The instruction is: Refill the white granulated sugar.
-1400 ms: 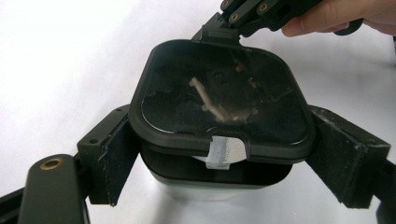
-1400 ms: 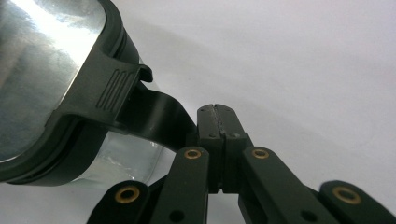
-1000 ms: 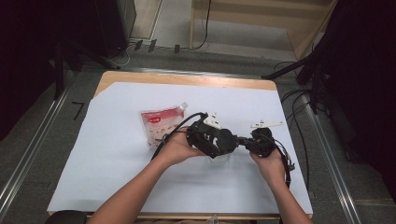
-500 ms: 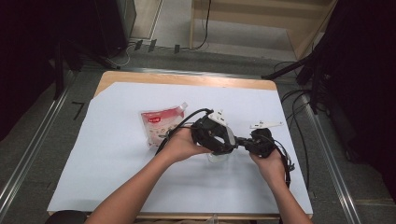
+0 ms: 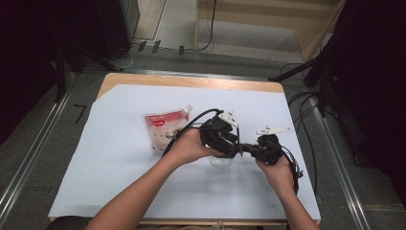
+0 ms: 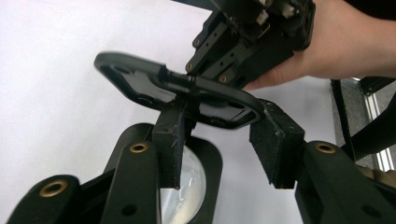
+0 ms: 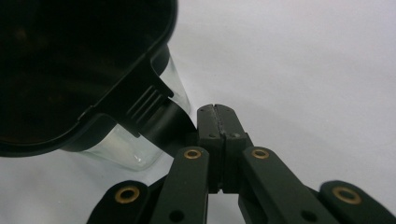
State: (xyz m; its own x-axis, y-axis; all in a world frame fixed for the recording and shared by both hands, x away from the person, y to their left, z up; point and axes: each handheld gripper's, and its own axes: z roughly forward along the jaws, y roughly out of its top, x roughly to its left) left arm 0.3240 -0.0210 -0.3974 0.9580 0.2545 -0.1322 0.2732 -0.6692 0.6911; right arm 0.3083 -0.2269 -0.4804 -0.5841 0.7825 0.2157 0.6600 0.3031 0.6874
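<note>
Clear container [image 5: 221, 160] sat on the white sheet [image 5: 119, 182] at centre frame, between the two hands, with a red-and-white pouch [image 5: 165, 127] to its left. The left gripper [image 6: 219, 121] had just been closing its jaws around the container's black lid [image 6: 140, 79], pads apparently touching it, while the right gripper [image 7: 215, 108] kept its jaws pressed together beside the rim. The lid seemed raised off the container, so opening looked nearly done.

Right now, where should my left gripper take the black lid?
Take the black lid by its thin near edge, coming from the side opposite the right gripper at its tab. It is a flat plate tilted above the clear container, so only the edge fits between pads. The left gripper, jaws just closing, straddles it.
</note>
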